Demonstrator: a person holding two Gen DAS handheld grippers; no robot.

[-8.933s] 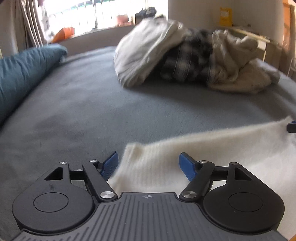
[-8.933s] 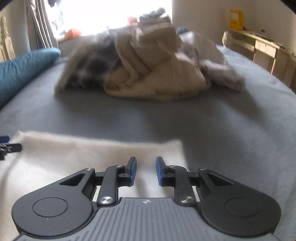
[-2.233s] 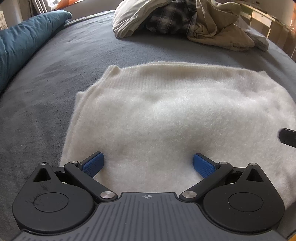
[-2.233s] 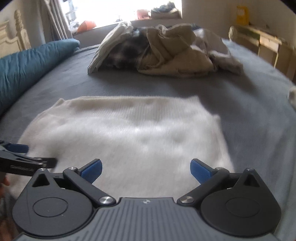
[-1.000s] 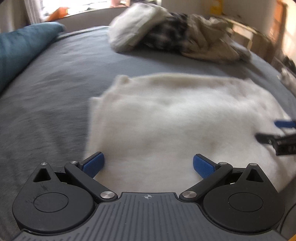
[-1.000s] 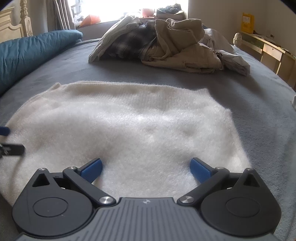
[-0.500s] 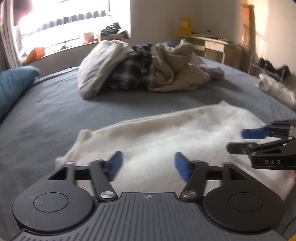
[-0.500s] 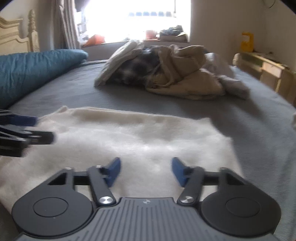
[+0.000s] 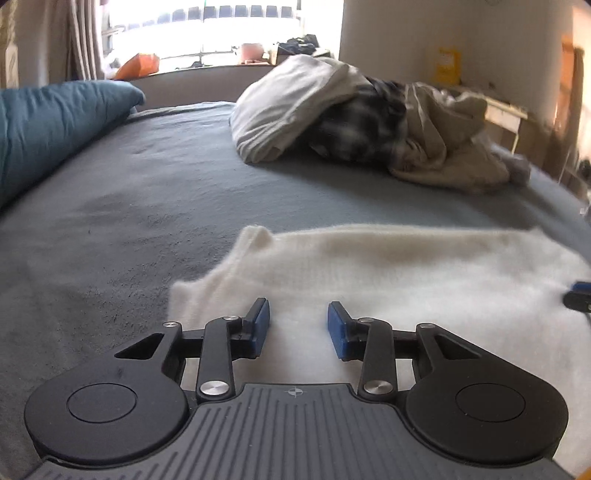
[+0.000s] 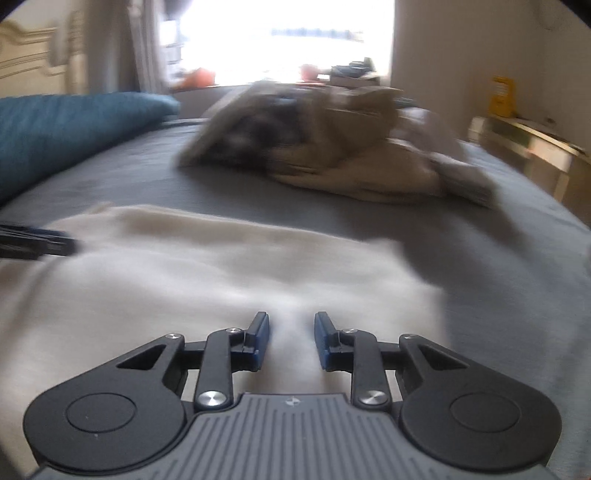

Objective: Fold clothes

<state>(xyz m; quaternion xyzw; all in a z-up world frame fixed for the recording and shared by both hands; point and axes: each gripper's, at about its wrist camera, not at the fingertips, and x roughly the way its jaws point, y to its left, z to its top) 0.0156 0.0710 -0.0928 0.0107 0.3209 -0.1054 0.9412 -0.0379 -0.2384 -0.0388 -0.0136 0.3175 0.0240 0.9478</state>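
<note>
left gripper [image 9: 298, 326]: the jaws had just been closing and stood partly drawn in, blue pads either side of a strip of the white sweater [image 9: 424, 288] near its near edge. a gap of fabric showed between the pads; whether they pinched the knit could not be told. right gripper [image 10: 291, 341]: the jaws had likewise just been closing, narrower than the left pair, with white knit between the pads at the sweater's [image 10: 207, 280] near edge. that view was blurred, and a firm pinch could not be confirmed.

the sweater lay spread flat on the grey bed cover [image 9: 129, 206], its left side under the left gripper and its right side under the right. a small raised corner stood at its far left. each gripper's tip showed at the margin of the other's view: the right at the right edge of the left wrist view, the left at the left edge of the right wrist view.

to the left, a teal pillow [image 9: 48, 129] rested on the cover, well apart from the sweater. further back, a heap of unfolded clothes [image 9: 369, 122] sat on the bed: pale cloth, a dark checked garment, beige cloth. beyond it were a bright window [image 9: 221, 33], a curtain [image 9: 85, 40] at its left, and a wooden desk [image 10: 535, 151] by the right wall.
</note>
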